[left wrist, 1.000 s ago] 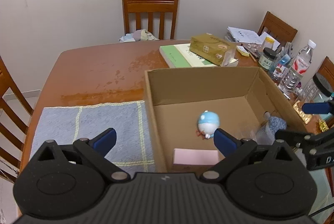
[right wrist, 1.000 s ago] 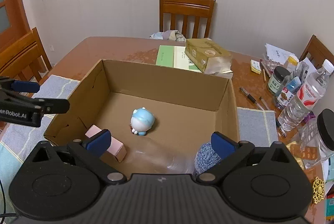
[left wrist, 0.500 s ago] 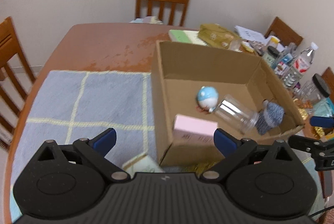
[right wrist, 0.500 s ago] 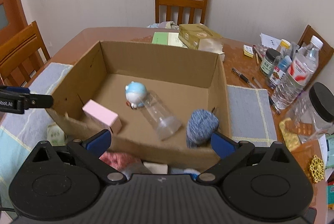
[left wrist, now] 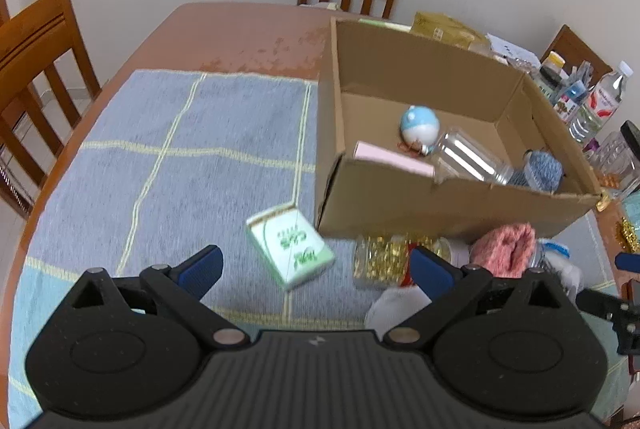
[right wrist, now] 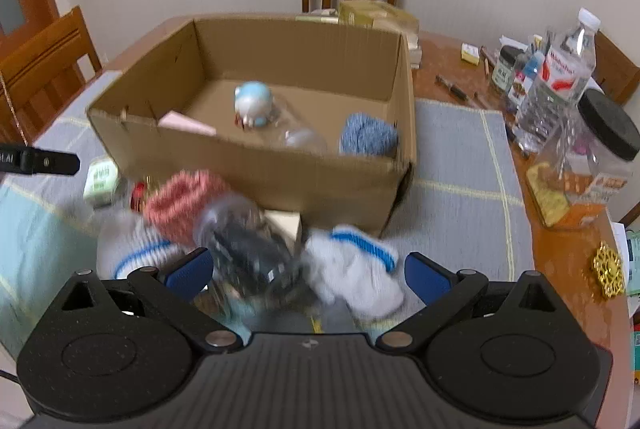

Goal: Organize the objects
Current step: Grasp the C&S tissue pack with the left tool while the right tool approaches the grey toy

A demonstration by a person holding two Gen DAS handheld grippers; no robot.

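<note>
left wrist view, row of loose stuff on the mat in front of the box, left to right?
Green and white carton → clear jar of gold pieces → pink knitted cloth. All lie on the blue checked mat, just before the near wall of the cardboard box.

Left tongs (left wrist: 316,265): matte black body, ribbed centre panel with a small white zigzag mark, two round stippled housings, silver pivot screws, blue finger pads (left wrist: 202,267). Right tongs (right wrist: 308,271): identical build (white lettering on the arm's side, partly readable).
</note>
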